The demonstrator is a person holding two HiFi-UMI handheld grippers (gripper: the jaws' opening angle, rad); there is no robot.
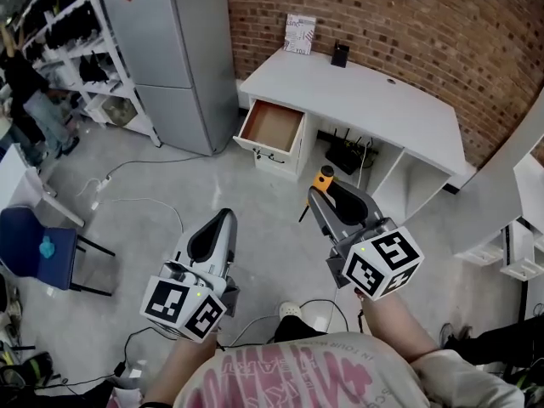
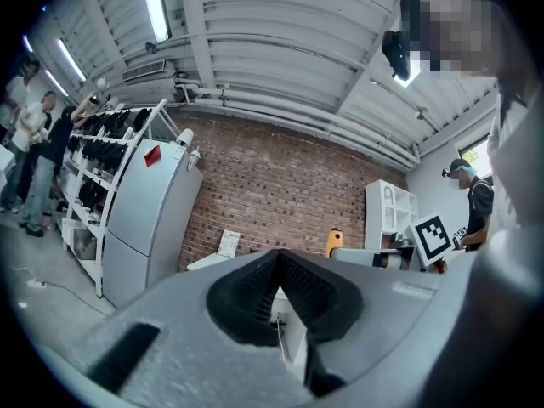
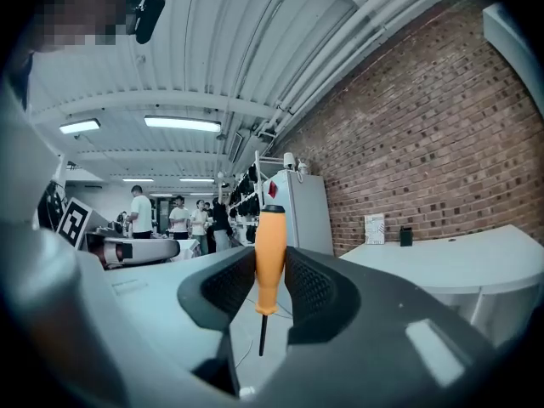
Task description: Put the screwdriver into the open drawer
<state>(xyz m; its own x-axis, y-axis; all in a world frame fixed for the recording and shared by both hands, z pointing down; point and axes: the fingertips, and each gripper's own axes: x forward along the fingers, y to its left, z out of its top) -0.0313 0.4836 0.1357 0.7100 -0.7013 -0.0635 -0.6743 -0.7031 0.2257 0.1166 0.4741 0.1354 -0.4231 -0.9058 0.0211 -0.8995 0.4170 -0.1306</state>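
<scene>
- While you stand back on the floor, well apart from the white desk [image 1: 365,100], the task is only partly done: the pick-up is finished and the placing has not begun.
- Right gripper [image 1: 324,190]: clenched on the screwdriver [image 3: 270,253]. The right gripper view shows both ribbed pads pressing the orange handle from either side.
- Screwdriver: it stands upright in that grasp, with the black-capped end of the handle above the jaws and the thin dark shaft hanging below them, touching nothing else. In the head view only the orange top shows at the gripper's front end.
- Left gripper [image 1: 225,218]: jaws drawn together with nothing between them. The left gripper view shows the pads meeting at the tip. It rides beside the right gripper and carries nothing.
- Open drawer [image 1: 272,126]: pulled out at the left end of the desk. Its brown floor is bare as far as the head view shows, and nothing blocks its mouth.
- What is left, by judgement: you must carry the screwdriver across the floor to the drawer, bring it over the brown floor, probably lay it flatter so the shaft clears the drawer's front wall, and then release it.
- Hazard, by judgement: loose cables [image 1: 140,201] lie on the floor between you and the desk.
</scene>
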